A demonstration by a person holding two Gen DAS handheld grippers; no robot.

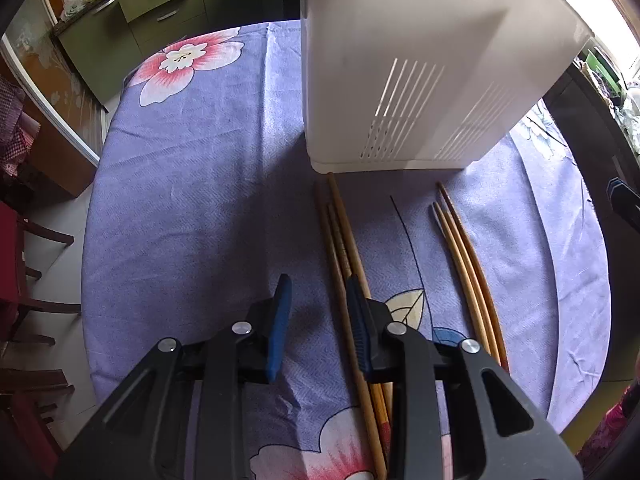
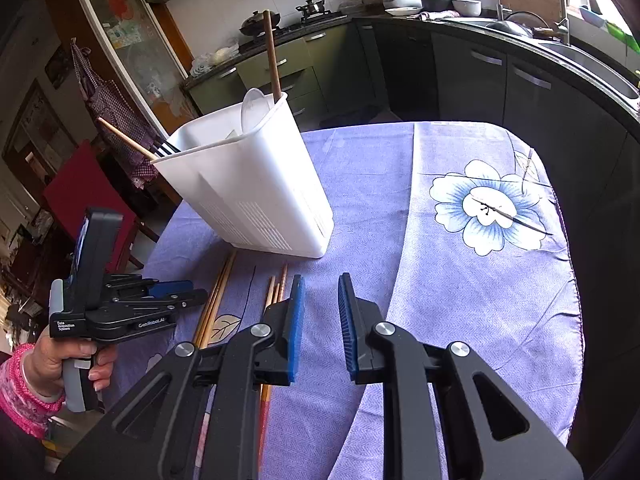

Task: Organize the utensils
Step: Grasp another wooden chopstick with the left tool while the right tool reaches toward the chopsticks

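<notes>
Left claw [image 1: 318, 320], jaws parted and empty, hung over the counter [image 1: 200, 200] with the nearer chopstick bundle [image 1: 340, 248] just beside its right finger, long axis running toward the white holder [image 1: 400, 80].

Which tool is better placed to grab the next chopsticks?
Left, probably. The left tool hangs just beside the near chopsticks, its right finger over them. The right tool has only bare cloth between its fingers, with the other chopsticks off to its left. Both are open and empty.
</notes>
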